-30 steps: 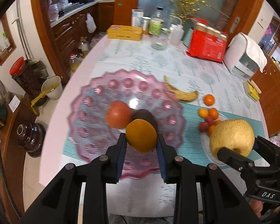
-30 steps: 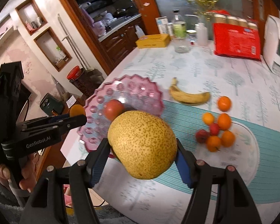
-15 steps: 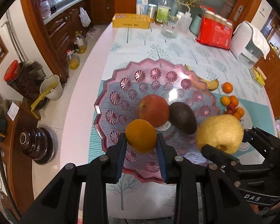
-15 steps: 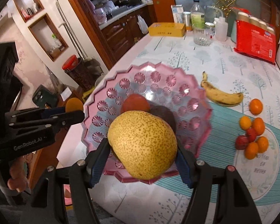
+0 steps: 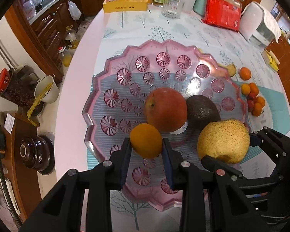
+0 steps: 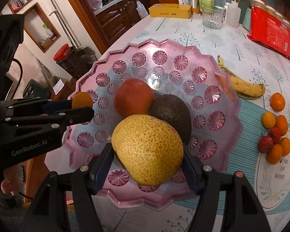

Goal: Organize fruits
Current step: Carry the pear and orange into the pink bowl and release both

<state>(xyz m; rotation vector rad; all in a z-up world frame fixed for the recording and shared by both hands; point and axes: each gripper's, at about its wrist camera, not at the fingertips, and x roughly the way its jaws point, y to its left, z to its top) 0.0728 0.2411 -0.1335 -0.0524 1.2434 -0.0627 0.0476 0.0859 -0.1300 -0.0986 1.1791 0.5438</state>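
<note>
Pink plastic bowl (image 5: 98, 100) under both claws | left claw (image 5: 146, 150) gripping orange (image 5: 146, 140), right claw (image 6: 147, 161) clamped on pear (image 6: 147, 150) | risk: pear dropped onto avocado (image 6: 171, 114) just ahead, could roll out

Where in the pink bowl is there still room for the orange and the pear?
The pink bowl has bare room on its left half, between the rim and the red apple, and along the far rim. The middle is crowded: the apple and the avocado lie touching there.
</note>
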